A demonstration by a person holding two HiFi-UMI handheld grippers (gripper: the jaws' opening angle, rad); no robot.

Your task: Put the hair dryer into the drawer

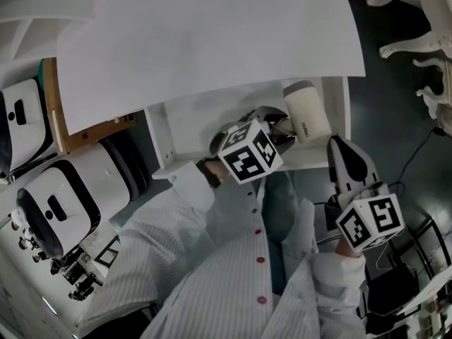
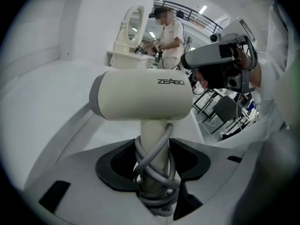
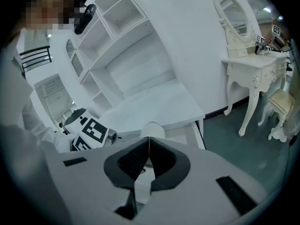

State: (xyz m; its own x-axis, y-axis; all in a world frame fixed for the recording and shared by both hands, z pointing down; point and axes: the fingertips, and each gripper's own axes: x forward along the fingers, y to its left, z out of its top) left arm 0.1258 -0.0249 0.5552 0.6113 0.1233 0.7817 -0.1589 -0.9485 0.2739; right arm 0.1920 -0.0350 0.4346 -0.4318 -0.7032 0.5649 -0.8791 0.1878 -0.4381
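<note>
The cream hair dryer [image 1: 307, 111] with a grey rear cap hangs over the right end of the open white drawer [image 1: 189, 129], under the white tabletop [image 1: 212, 41]. My left gripper [image 1: 282, 129] is shut on its handle. In the left gripper view the dryer [image 2: 140, 95] stands upright, its handle wrapped in grey cord [image 2: 157, 172] and clamped in my left gripper [image 2: 154, 170]. My right gripper [image 1: 347, 162] is shut and empty, just off the drawer's front right corner. In the right gripper view, past my right gripper [image 3: 148, 146], I see the dryer's end [image 3: 152, 129] and the left marker cube [image 3: 91, 132].
White machines with black panels [image 1: 63, 203] stand at the left. Ornate white furniture legs [image 1: 417, 41] and cables [image 1: 417, 164] are on the dark floor at the right. A dressing table with mirror [image 3: 248, 60] and wall shelves [image 3: 117, 46] stand beyond. A person [image 2: 168, 32] works far off.
</note>
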